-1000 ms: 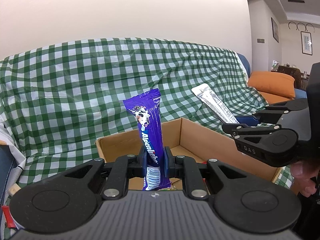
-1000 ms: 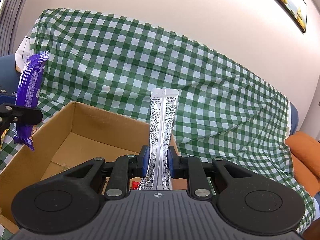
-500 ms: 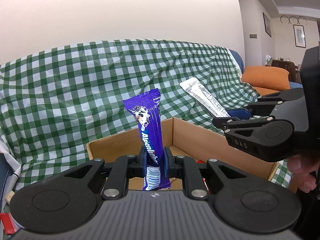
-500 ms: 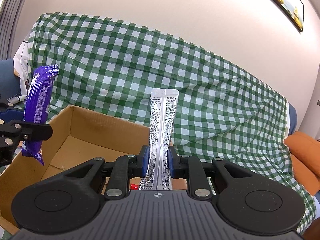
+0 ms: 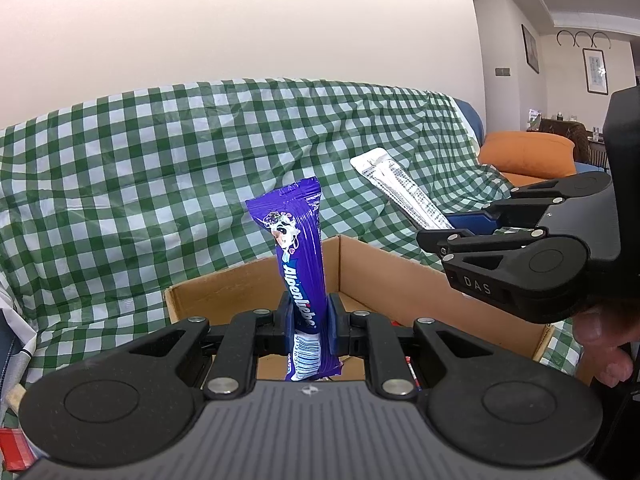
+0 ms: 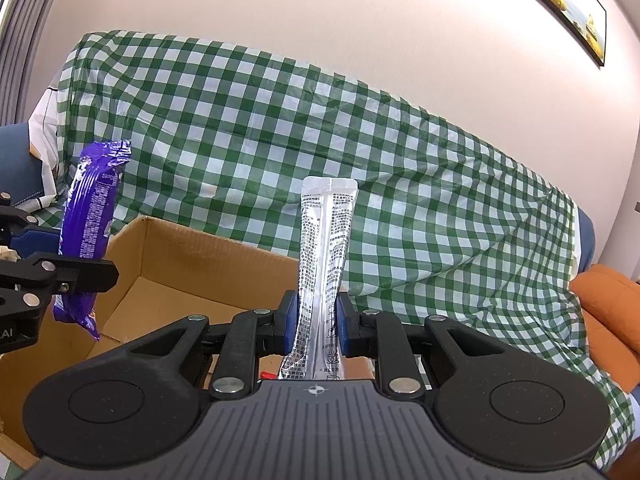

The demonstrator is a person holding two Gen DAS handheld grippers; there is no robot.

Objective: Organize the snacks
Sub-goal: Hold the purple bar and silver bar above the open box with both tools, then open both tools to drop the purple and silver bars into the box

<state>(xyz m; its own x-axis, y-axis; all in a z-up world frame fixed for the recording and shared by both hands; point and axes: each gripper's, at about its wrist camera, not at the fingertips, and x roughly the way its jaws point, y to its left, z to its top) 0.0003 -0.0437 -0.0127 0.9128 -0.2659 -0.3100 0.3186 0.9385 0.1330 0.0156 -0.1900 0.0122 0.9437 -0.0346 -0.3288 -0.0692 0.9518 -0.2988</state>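
In the left wrist view, the left gripper (image 5: pixel 308 322) has its two blue pads pressed narrow on a purple chocolate bar (image 5: pixel 301 264). The bar stands almost upright between the pads, with its printed face toward the camera, its long upper part above the pads and its short lower end below them. Straight ahead of this gripper and lower lies an open cardboard box (image 5: pixel 384 258), and the bar is held above the near part of it. To the right of this gripper and slightly ahead is the right gripper (image 5: pixel 466 226), seen from the side, holding a silver sachet (image 5: pixel 404 186) that slants up and to the left over the right wall of the box. Part of a hand (image 5: pixel 604 340) is seen under it at the right edge. Behind the box is a sofa under a green checked cloth (image 5: pixel 160 168), with an orange cushion (image 5: pixel 524 152) far to the right.

In the right wrist view, the right gripper (image 6: pixel 316 326) is closed narrow on the silver sachet (image 6: pixel 326 256), which stands upright between the pads. The cardboard box (image 6: pixel 200 256) lies ahead and to the left, below the gripper. At the left edge, the left gripper (image 6: pixel 60 256) holds the purple chocolate bar (image 6: pixel 90 232) over the left side of the box. The green checked cloth (image 6: pixel 400 168) fills the background.
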